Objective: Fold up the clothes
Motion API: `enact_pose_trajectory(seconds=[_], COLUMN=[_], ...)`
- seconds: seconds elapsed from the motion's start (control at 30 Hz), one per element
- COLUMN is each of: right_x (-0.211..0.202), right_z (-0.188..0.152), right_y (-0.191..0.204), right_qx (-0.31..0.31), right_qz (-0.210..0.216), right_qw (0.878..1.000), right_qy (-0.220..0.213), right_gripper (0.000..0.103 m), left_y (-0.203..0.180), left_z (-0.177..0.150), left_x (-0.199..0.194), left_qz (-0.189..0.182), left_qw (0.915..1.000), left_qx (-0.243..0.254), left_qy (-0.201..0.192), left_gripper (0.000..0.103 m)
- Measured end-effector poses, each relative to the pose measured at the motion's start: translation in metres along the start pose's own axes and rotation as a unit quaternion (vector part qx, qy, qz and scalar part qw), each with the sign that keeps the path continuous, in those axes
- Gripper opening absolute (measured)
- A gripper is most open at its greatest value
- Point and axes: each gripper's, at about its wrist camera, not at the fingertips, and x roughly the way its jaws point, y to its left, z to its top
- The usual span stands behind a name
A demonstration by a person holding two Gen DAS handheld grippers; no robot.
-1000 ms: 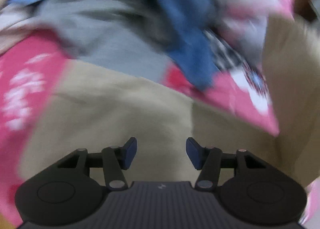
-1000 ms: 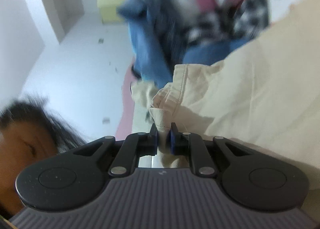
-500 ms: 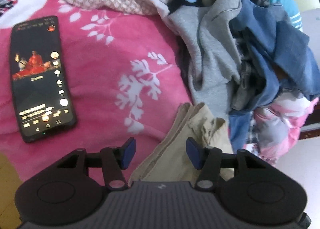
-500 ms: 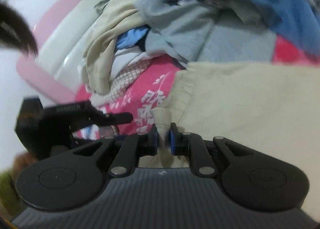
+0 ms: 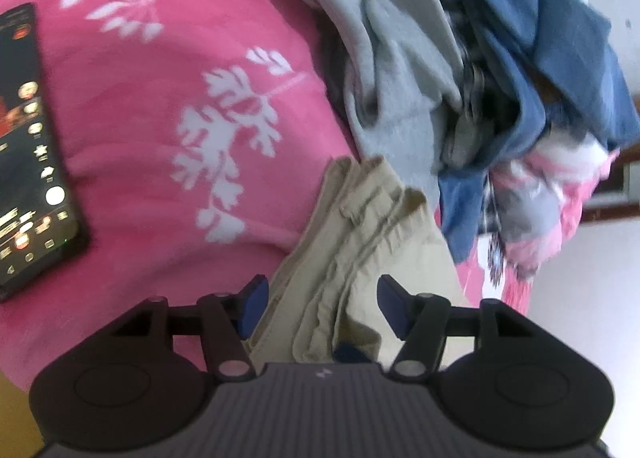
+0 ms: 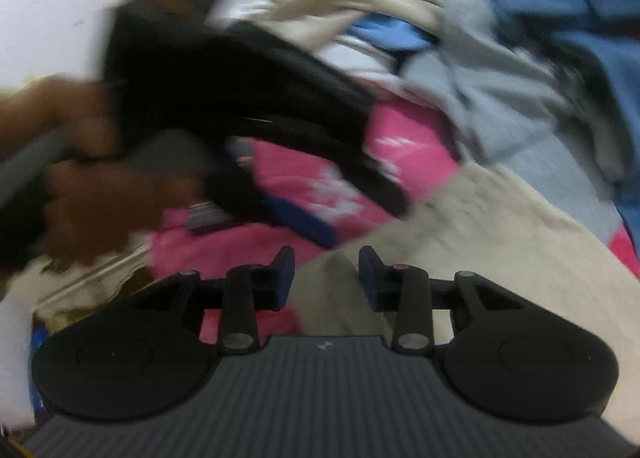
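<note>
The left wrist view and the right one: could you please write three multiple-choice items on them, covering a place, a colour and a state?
1. Where does the phone lie?
A. on the pink blanket, left of the khaki garment
B. on the clothes pile
C. on the floor

2. What colour is the folded garment between the left tongs?
A. grey
B. khaki
C. blue

3. How do the right tongs stand?
A. shut on cloth
B. opening, pads clear of the cloth
C. out of view

Answers: 1 A, it rests on the pink blanket; 2 B, beige cloth; 3 B, a gap shows beside each pad.
</note>
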Motion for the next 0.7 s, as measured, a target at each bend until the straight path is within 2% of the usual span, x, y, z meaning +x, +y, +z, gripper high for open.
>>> enact_pose_trajectory(seconds=[0.07, 0.13, 0.2, 0.3, 0.37, 0.47, 0.53, 0.6, 0.63, 0.7], right_x=[-0.016, -0.035, -0.052, -0.059, -0.053, -0.037, -0.019, -0.004, 0.000, -0.004], right_z=[-0.004, -0.011, -0.019, -0.028, -0.028, -0.022, -0.019, -0.017, -0.018, -0.013], right_y=[0.002, -0.011, -0.032, -0.057, -0.062, -0.055, -0.048, -0.046, -0.044, -0.047], right_qx=[-0.001, 0.036, 0.079, 0.100, 0.070, 0.029, 0.004, -0.012, -0.017, 0.005], right_qz=[0.019, 0.019, -0.003, -0.044, -0.048, -0.022, -0.005, -0.008, -0.012, -0.009], right_qw=[1.000, 0.999, 0.997, 0.994, 0.996, 0.999, 0.999, 0.998, 0.998, 0.998], right_qy=[0.002, 0.004, 0.007, 0.023, 0.031, 0.022, 0.034, 0.054, 0.061, 0.056], right_gripper=[0.034, 0.034, 0.034, 0.033, 0.032, 0.032, 0.031, 0.018, 0.006, 0.003], left_y=[-0.009, -0.019, -0.024, -0.020, -0.015, -0.011, -0.009, -0.009, -0.008, -0.007], left_z=[-0.001, -0.004, -0.008, -0.011, -0.014, -0.019, -0.021, -0.024, -0.026, -0.028], left_x=[0.005, 0.009, 0.012, 0.014, 0.013, 0.006, 0.001, -0.001, -0.001, -0.001], left_qz=[0.008, 0.029, 0.043, 0.049, 0.061, 0.077, 0.082, 0.094, 0.098, 0.096], left_qw=[0.9992, 0.9959, 0.9921, 0.9921, 0.9915, 0.9896, 0.9886, 0.9860, 0.9850, 0.9851], left_qx=[0.033, 0.081, 0.112, 0.110, 0.109, 0.118, 0.124, 0.135, 0.140, 0.141], left_qy=[0.019, 0.031, 0.036, 0.037, 0.036, 0.030, 0.026, 0.025, 0.023, 0.016], left_gripper=[0.062, 0.062, 0.062, 0.057, 0.053, 0.052, 0.052, 0.052, 0.052, 0.053])
